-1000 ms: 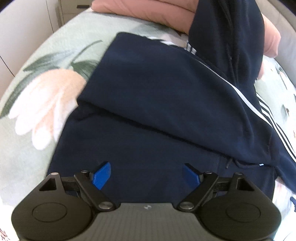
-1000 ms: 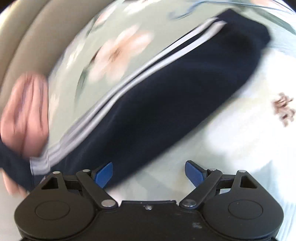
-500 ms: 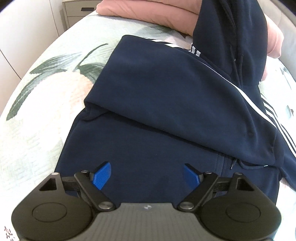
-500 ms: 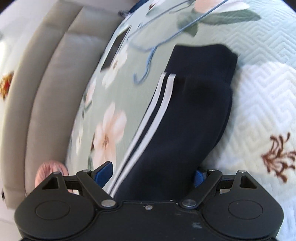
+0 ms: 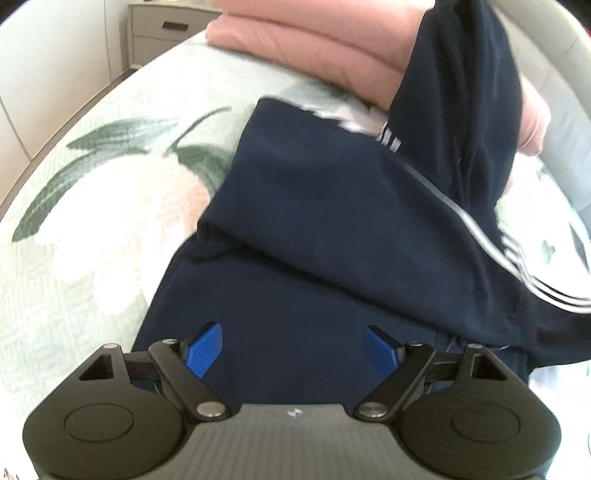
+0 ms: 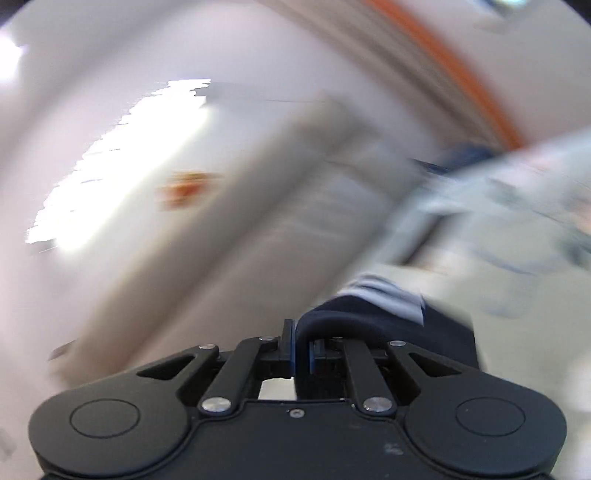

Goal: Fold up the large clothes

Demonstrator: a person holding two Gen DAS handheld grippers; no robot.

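Navy hooded jacket (image 5: 317,229): dark blue with white stripes, spread on the floral quilt (image 5: 110,206), filling the left wrist view from centre to 3 o'clock. One part is folded across the body; another rises at 1 o'clock, lifted off the bed.

Left gripper (image 5: 293,341): jaws wide apart, blue pads (image 5: 205,345) clear of the cloth, nothing between them, poised over the jacket's lower body at 6 o'clock.

Right gripper (image 6: 301,350): jaws pinched together on a fold of navy striped sleeve (image 6: 373,314), which trails toward 3 o'clock. Surroundings heavily blurred.

Pink folded bedding (image 5: 321,48): at 12 o'clock, behind the jacket.

Bedside drawer unit (image 5: 162,29): at 11 o'clock.
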